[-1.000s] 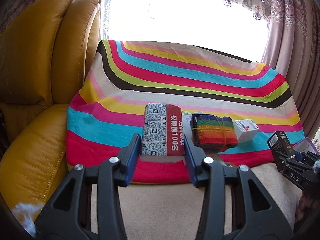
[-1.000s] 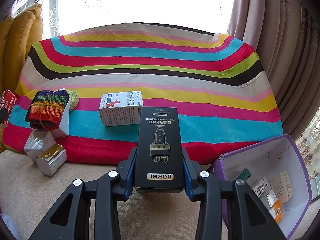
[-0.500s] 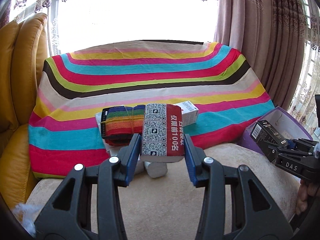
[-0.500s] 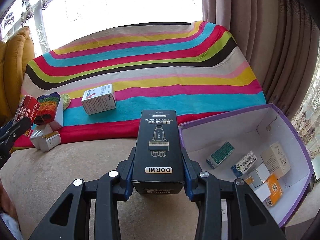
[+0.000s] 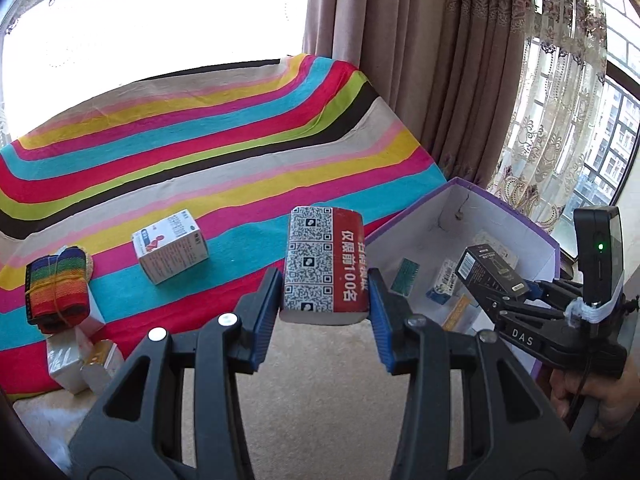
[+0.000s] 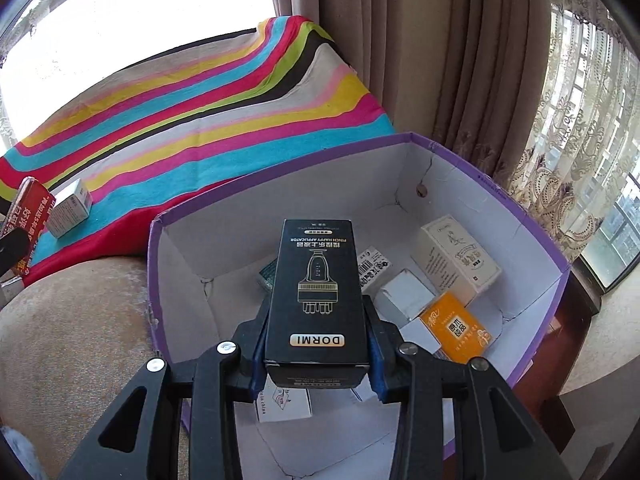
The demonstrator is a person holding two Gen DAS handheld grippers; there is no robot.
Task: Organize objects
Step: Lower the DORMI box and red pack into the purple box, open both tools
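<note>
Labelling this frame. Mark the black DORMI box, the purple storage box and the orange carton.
black DORMI box point(image 6: 318, 292), right wrist view, middle of its printed top face.
purple storage box point(image 6: 280, 162), right wrist view, far rim.
orange carton point(image 6: 456, 326), right wrist view, its orange top face.

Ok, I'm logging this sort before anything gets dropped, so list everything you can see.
DORMI box: 1, black, in right gripper above the bin
QR pack: 1, red and white, in left gripper
purple bin: 1, white inside, right of the blanket
small boxes in bin: several, including orange box and cream box
white carton: 1, on striped blanket
rainbow bundle: 1, on the blanket's left edge
wrapped boxes: about three, below the bundle
curtains: brown, behind
left gripper, right gripper: black, blue pads
</note>
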